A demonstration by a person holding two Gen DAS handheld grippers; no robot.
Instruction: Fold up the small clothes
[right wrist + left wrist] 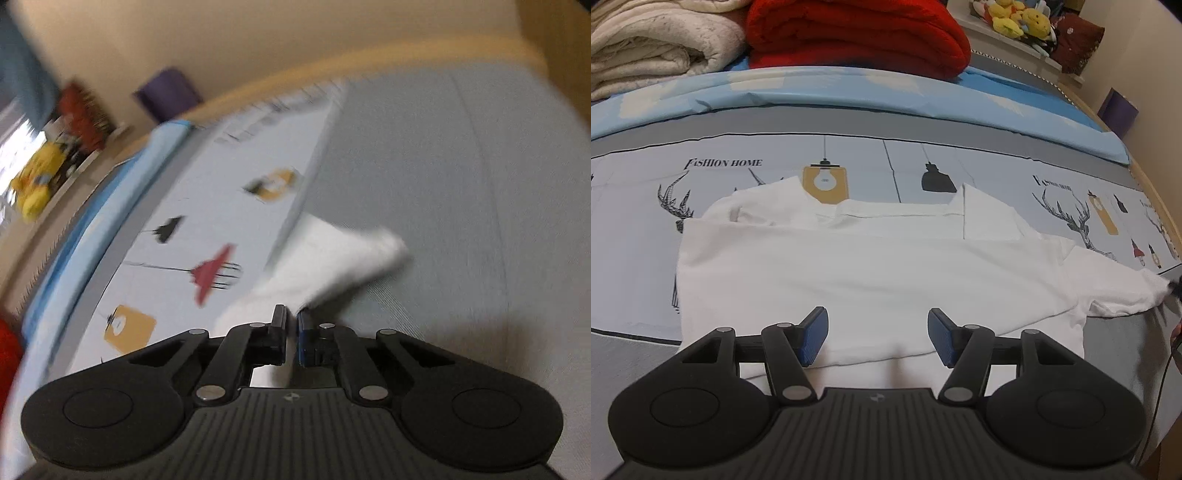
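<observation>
A small white shirt (871,266) lies partly folded on the bed, collar toward the far side. My left gripper (877,336) is open and empty, hovering over the shirt's near hem. The shirt's right sleeve (1126,295) stretches out to the right edge of the left wrist view. In the right wrist view, which is blurred by motion, my right gripper (291,321) is shut on that white sleeve (332,258), which juts forward from between the jaws above the sheet.
The bed has a printed sheet (746,184) with lamps and deer. A folded red blanket (857,33) and a cream blanket (657,44) sit at the far side. Plush toys (1019,18) are on a shelf beyond. The bed's edge (332,62) runs near the wall.
</observation>
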